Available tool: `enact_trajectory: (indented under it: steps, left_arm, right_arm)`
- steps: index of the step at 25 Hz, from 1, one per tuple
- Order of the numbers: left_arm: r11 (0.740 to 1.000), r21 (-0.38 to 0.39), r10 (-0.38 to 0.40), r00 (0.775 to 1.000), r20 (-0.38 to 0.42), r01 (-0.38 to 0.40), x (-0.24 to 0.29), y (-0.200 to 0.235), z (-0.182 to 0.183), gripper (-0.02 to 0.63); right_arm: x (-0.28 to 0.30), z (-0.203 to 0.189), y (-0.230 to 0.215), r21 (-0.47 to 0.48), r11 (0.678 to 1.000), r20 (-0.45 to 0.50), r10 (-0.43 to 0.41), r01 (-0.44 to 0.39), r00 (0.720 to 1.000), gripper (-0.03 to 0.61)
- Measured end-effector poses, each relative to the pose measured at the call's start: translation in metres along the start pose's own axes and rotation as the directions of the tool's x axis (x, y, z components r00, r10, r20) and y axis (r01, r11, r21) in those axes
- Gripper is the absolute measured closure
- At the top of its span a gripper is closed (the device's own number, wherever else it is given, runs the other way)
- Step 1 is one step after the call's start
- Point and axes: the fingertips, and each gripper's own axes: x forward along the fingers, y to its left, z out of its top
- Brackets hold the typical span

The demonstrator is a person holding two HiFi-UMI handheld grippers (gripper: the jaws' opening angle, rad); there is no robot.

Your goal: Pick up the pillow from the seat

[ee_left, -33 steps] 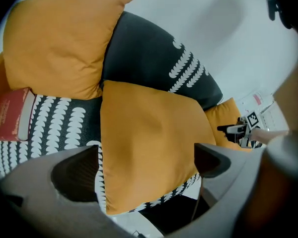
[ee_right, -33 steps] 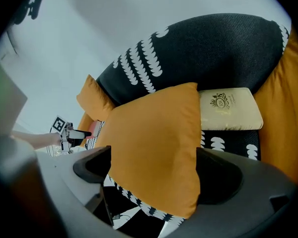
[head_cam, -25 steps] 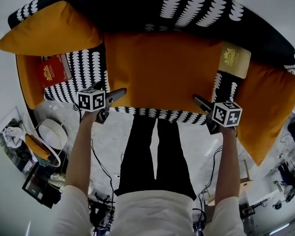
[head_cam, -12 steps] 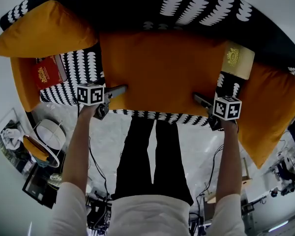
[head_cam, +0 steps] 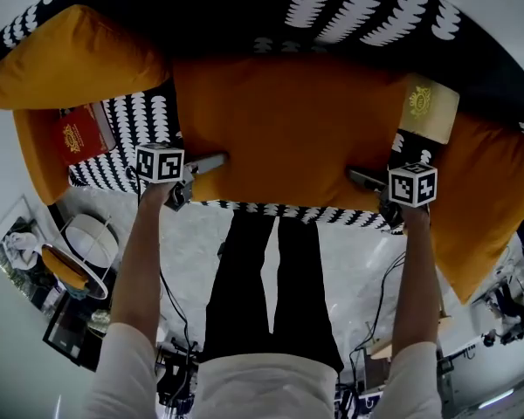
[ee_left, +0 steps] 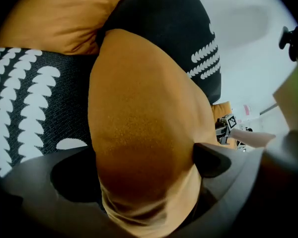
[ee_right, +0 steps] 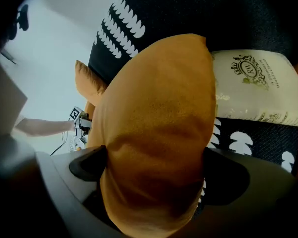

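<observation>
black sofa (head_cam: 349,7) with white scalloped print, pale marbled floor (head_cam: 192,234), white wall (head_cam: 511,11) behind, cables (head_cam: 168,295) on the floor

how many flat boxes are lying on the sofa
2. A red flat box with gold print lies at the black-and-white sofa's left end; a cream flat box with a gold crest lies right of the large orange pillow. Pillows may hide others.
</observation>
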Motion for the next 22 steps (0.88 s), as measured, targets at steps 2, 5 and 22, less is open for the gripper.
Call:
enact_trajectory:
  steps: [2,5,22]
  left_arm:
    - [0.999,0.014,-0.029,0.999,-0.030,0.029,0.003,0.000,-0.001,0.020]
    - [0.998,0.020,-0.057,0.996,-0.071,0.058,0.005,-0.008,0.000,0.021]
    - [0.996,0.056,-0.069,0.995,-0.067,0.073,-0.001,-0.042,0.007,0.169]
  right_arm:
    - [0.005,-0.002,0.000,0.014,0.999,-0.004,0.031,-0.031,1.000,0.041]
    - [0.003,-0.003,0.002,0.027,0.998,-0.033,0.066,-0.065,0.997,0.043]
    - [-0.017,0.006,0.021,0.003,0.996,-0.056,0.086,-0.086,0.995,0.165]
